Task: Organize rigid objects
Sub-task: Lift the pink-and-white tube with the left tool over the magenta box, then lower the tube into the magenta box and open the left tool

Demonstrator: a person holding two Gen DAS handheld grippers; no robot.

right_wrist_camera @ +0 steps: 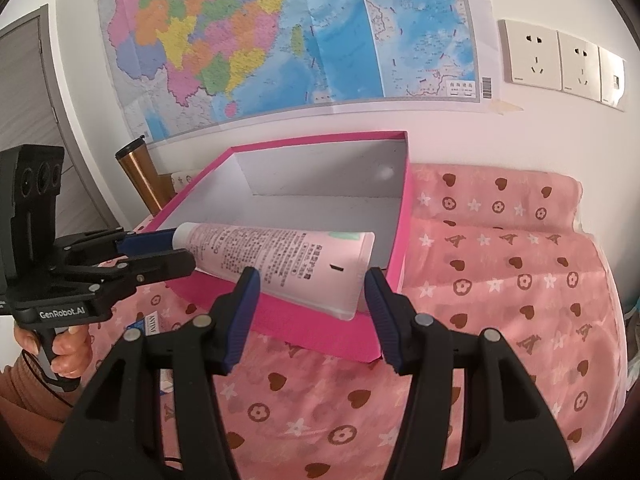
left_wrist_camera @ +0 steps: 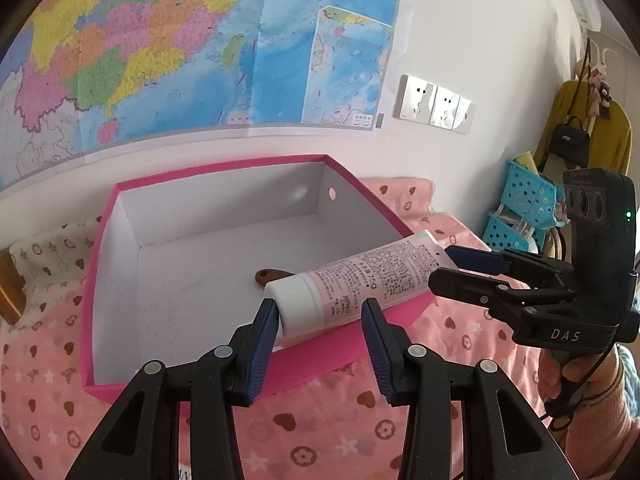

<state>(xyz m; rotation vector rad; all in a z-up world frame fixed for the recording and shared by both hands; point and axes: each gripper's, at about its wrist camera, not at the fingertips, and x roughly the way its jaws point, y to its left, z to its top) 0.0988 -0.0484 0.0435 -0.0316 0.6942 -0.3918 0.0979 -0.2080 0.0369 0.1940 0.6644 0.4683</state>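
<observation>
A pink tube with a white cap [left_wrist_camera: 352, 284] lies across the front corner of an open pink box with a white inside [left_wrist_camera: 224, 264]. My left gripper [left_wrist_camera: 320, 344] is open, its fingers either side of the tube's cap end; the left pad touches the cap. My right gripper [left_wrist_camera: 450, 270] shows at the tube's crimped end. In the right wrist view the tube [right_wrist_camera: 280, 256] lies between the open fingers of my right gripper [right_wrist_camera: 310, 316], and my left gripper [right_wrist_camera: 176, 250] stands at the cap end. A small brown object [left_wrist_camera: 272, 276] lies in the box behind the cap.
The box [right_wrist_camera: 320, 320] sits on a pink patterned cloth [right_wrist_camera: 500, 280] against a wall with a map [right_wrist_camera: 280, 40] and sockets [right_wrist_camera: 560, 60]. A copper tumbler [right_wrist_camera: 140, 176] stands left of the box. Blue baskets [left_wrist_camera: 524, 208] stand at the right.
</observation>
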